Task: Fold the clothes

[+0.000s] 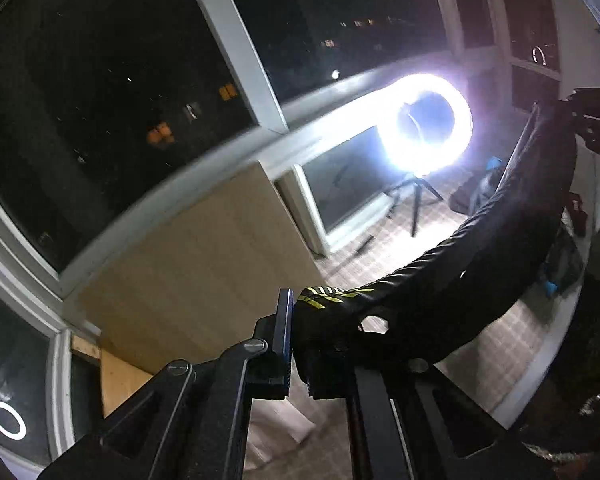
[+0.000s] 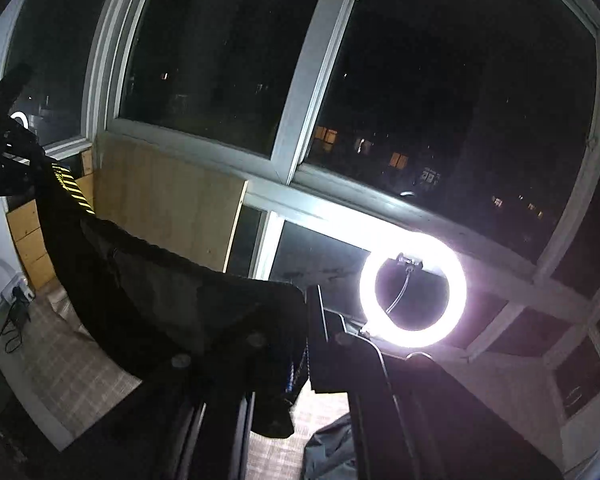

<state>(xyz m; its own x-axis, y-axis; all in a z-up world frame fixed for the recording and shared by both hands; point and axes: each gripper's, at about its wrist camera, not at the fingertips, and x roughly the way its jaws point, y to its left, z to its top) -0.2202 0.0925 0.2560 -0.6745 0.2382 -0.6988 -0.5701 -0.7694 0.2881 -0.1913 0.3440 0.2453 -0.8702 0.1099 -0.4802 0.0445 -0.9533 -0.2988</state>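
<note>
A black garment (image 1: 480, 248) with a yellow-striped band (image 1: 328, 294) hangs stretched in the air between my two grippers. My left gripper (image 1: 296, 344) is shut on its striped end. In the right wrist view the garment (image 2: 172, 304) sags from the left gripper (image 2: 16, 160) at far left to my right gripper (image 2: 304, 340), which is shut on its other end. A loose flap hangs below the right fingers. The right gripper shows at the far right of the left wrist view (image 1: 592, 120).
A bright ring light (image 2: 412, 292) on a tripod (image 1: 414, 200) stands by the dark windows (image 2: 420, 80). A wooden panel (image 1: 204, 256) leans under the sill. Checked flooring (image 1: 500, 356) lies below. Another dark cloth (image 2: 332, 448) lies low down. A wall socket with cable (image 2: 18, 292) is at left.
</note>
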